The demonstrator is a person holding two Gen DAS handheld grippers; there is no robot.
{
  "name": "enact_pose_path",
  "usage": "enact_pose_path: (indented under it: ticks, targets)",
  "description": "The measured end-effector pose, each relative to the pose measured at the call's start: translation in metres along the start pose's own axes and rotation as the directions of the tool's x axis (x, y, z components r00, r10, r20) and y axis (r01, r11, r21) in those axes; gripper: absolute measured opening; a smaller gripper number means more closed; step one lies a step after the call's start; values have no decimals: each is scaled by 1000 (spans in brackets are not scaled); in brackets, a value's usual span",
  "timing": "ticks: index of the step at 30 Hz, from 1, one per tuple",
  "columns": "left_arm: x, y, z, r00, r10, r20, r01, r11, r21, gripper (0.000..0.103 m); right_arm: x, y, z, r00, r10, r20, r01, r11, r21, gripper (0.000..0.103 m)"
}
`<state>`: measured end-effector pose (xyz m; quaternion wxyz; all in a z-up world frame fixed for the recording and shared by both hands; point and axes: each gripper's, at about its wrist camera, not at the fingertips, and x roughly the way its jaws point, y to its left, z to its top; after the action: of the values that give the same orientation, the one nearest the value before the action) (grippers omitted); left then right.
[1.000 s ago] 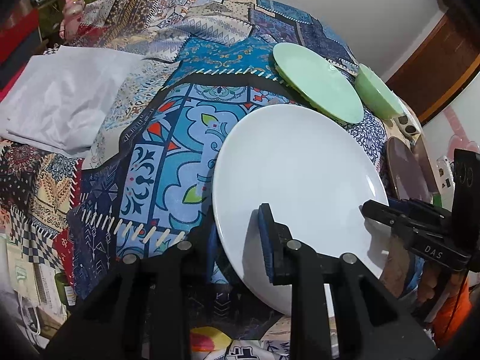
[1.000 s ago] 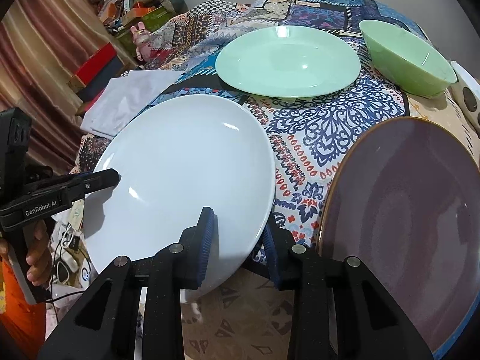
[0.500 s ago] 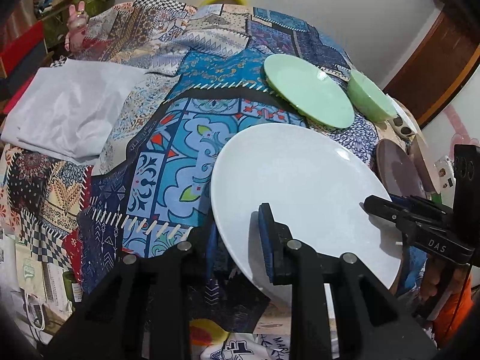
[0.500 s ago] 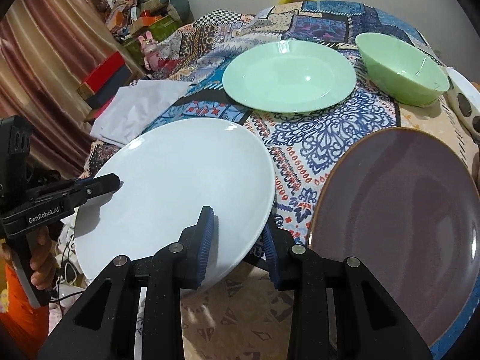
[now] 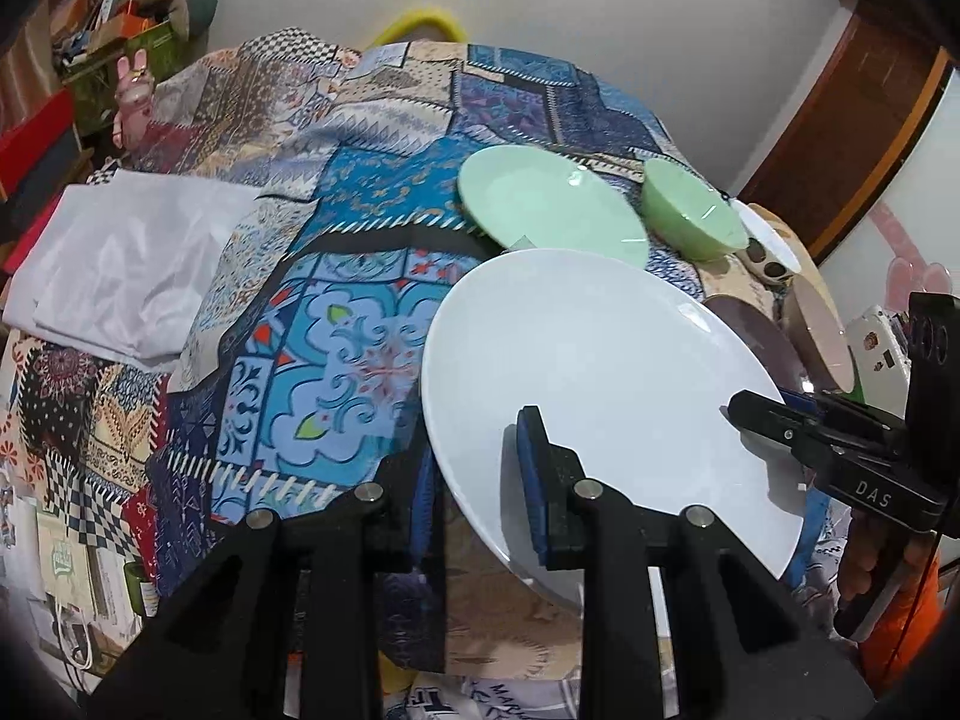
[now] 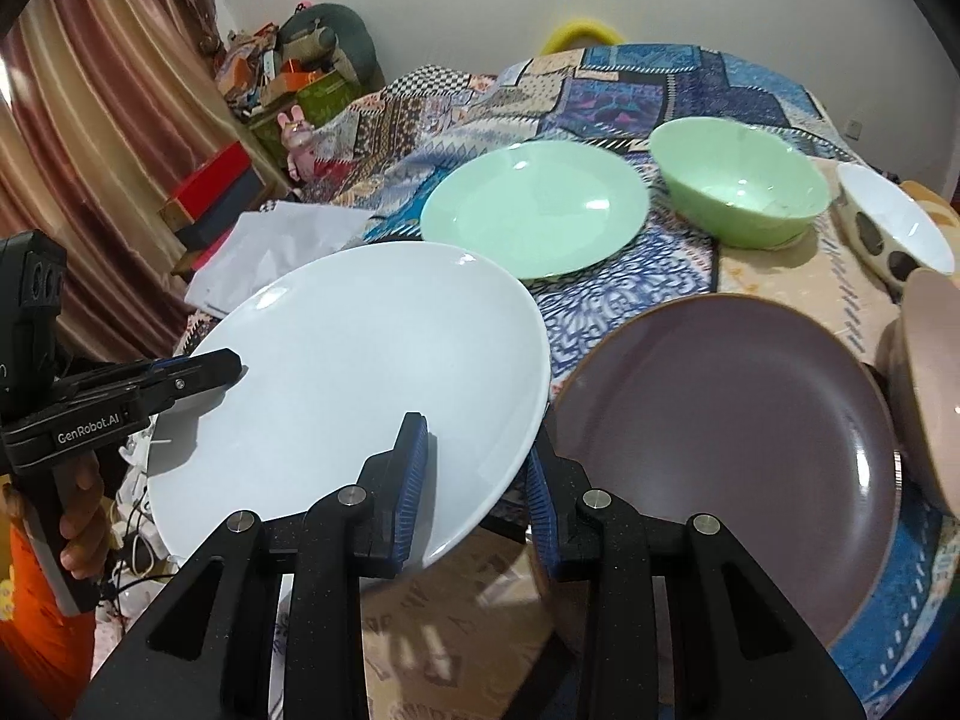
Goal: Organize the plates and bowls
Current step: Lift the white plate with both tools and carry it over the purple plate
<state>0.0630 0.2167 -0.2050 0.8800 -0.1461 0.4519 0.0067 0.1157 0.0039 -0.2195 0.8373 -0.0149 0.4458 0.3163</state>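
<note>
A large white plate [image 5: 600,384] [image 6: 354,372] is held up above the patterned cloth, gripped at opposite rims by both grippers. My left gripper [image 5: 480,480] is shut on its left rim and shows in the right wrist view [image 6: 198,369]. My right gripper [image 6: 477,480] is shut on its right rim and shows in the left wrist view [image 5: 756,414]. A purple plate [image 6: 720,432] lies to the right. Behind are a green plate [image 6: 534,204] and a green bowl [image 6: 738,186].
A spotted white bowl [image 6: 900,228] and a pinkish bowl [image 6: 930,384] sit at the right edge. A white cloth [image 5: 126,264] lies on the left of the table. Boxes and clutter [image 6: 282,84] stand by the curtain at the back left.
The white plate has risen off the cloth with both grippers still holding it. Both views have pulled up and back, so more of the table and the bowls shows.
</note>
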Motion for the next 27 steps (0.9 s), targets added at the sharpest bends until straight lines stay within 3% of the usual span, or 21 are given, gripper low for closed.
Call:
enact_pose_path:
  ticks: [27]
  targets:
    - [23, -109, 15, 999, -46, -14, 47, 993, 105, 26, -58, -79, -21, 996, -50, 77, 43, 995, 87, 29]
